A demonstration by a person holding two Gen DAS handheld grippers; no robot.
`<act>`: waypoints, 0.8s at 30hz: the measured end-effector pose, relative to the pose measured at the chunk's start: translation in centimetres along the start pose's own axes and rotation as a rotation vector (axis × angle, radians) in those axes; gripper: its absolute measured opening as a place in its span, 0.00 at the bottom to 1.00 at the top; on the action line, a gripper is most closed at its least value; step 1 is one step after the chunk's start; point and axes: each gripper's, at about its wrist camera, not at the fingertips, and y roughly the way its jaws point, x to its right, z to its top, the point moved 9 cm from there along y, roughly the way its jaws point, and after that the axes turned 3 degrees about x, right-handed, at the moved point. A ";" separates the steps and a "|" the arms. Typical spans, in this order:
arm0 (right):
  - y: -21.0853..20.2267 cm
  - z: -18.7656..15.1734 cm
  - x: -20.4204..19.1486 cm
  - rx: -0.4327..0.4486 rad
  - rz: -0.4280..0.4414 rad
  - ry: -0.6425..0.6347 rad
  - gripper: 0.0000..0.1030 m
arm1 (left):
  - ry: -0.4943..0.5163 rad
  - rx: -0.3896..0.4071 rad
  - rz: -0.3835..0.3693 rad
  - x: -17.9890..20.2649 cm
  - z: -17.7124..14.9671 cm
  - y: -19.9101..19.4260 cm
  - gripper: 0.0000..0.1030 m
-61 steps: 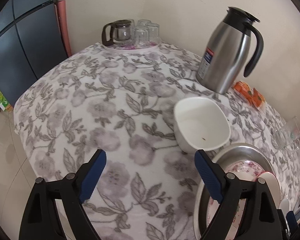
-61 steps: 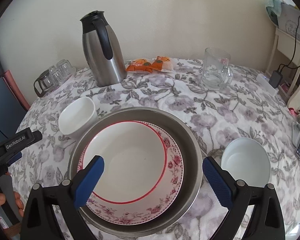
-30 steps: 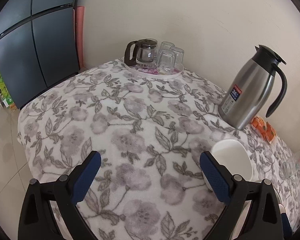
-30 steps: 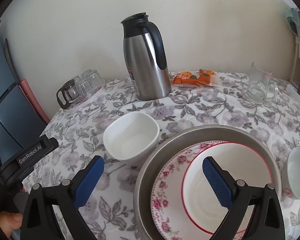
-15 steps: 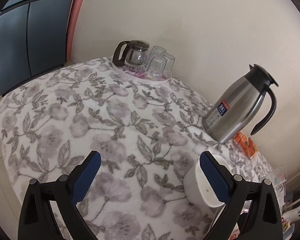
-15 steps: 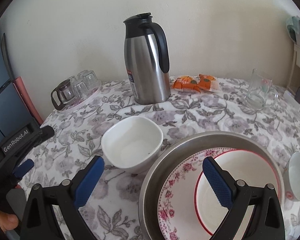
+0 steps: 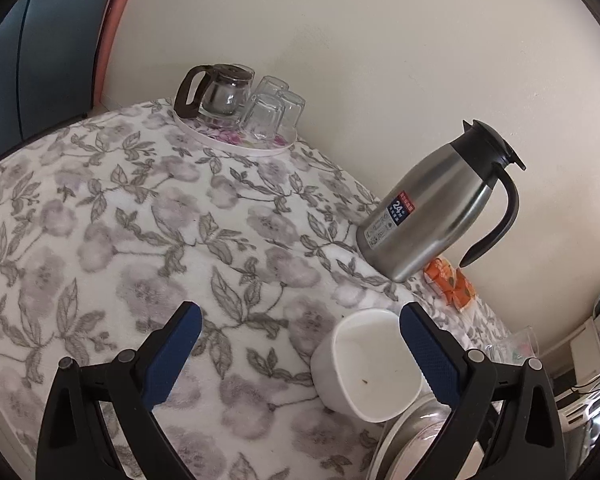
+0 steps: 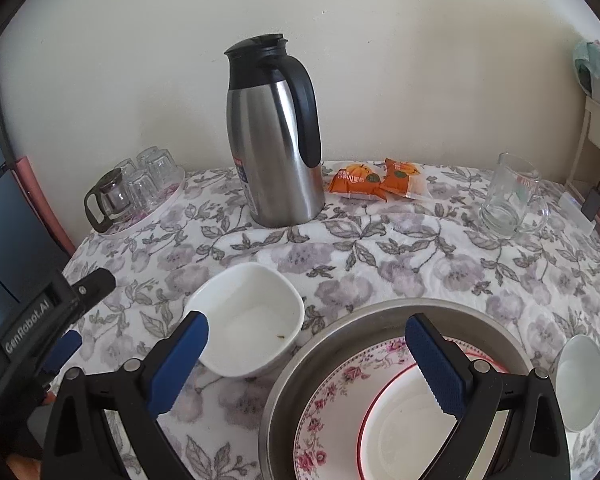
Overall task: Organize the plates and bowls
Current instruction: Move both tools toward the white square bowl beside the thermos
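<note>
A white square bowl sits on the floral tablecloth, left of a steel basin. The basin holds a pink floral plate with a red-rimmed white bowl on it. A small white bowl sits right of the basin. My right gripper is open and empty, above the square bowl's right side and the basin's rim. My left gripper is open and empty, its right finger over the square bowl; it also shows in the right wrist view.
A steel thermos jug stands behind the square bowl. A tray with a glass teapot and several glasses is at the back left. Orange snack packets and a glass mug are at the back right. The wall is close behind.
The right gripper has moved left from over the basin toward the square bowl. The left gripper swung away and back, now with the square bowl at its right finger. Both stayed open.
</note>
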 end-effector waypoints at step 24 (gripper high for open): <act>6.1 1.5 1.5 -0.226 -0.065 -0.016 0.78 | 0.087 -0.111 -0.020 2.3 -1.7 4.3 0.96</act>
